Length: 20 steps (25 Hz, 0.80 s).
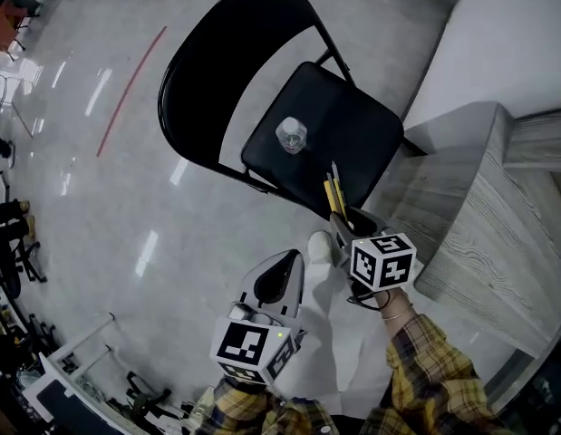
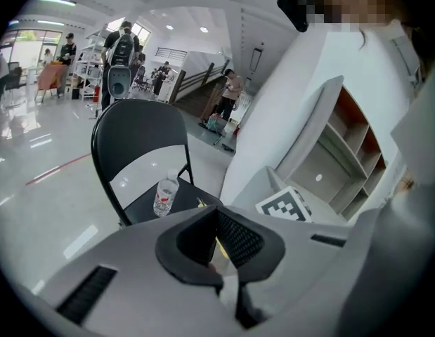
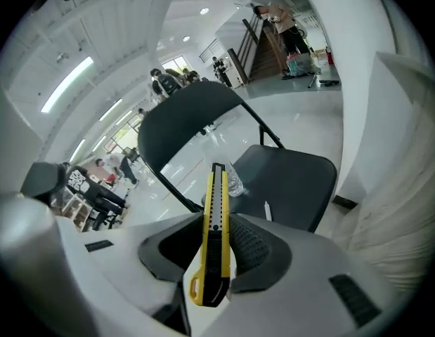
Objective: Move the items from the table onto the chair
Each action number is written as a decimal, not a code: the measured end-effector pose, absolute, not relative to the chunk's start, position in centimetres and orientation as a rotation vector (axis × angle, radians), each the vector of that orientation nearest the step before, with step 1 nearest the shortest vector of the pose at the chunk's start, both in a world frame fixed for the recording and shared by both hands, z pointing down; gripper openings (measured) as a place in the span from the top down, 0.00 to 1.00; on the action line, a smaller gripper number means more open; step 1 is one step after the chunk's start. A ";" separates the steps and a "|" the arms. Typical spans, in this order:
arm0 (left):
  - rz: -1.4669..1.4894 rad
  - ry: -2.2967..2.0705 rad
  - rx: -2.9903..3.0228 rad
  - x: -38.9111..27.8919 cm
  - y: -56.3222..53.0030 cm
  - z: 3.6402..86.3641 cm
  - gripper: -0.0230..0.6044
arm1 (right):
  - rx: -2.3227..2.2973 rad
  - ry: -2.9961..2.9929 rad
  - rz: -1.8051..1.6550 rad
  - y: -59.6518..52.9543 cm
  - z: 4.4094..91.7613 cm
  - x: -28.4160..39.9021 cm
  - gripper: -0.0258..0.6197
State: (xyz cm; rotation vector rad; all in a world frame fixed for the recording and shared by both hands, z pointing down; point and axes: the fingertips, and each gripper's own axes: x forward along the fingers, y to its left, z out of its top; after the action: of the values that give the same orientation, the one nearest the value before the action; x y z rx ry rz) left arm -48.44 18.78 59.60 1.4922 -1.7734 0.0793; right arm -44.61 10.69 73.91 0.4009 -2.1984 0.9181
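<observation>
Right gripper view: the right gripper (image 3: 218, 244) has its jaws clamped on a yellow utility knife (image 3: 216, 216). The knife points far ahead at the chair seat (image 3: 301, 177), probably so it can be laid near the water bottle (image 3: 234, 182) standing there. The left gripper (image 2: 216, 234) has its jaws closed and seemingly empty.

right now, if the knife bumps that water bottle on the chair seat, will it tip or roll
Probably tips easily: the water bottle stands upright, tall for its base, on the chair seat. Once down, its round body would likely roll, maybe off the seat. It looks like thin clear plastic, so likely light.
</observation>
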 end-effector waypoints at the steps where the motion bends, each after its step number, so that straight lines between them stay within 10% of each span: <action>1: 0.071 -1.766 1.476 -48.5 19.2 60.6 0.96 | 0.417 -2.174 0.913 10.6 75.7 -44.8 0.77; 20: 0.086 -1.781 1.287 -51.8 26.7 68.3 0.96 | 0.477 -1.898 0.663 9.4 94.6 -46.8 0.76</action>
State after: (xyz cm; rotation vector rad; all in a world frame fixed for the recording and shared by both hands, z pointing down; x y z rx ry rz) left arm -51.78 26.73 68.32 1.2867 -1.7814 0.0857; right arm -46.81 9.35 94.62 0.4772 -1.8981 0.6629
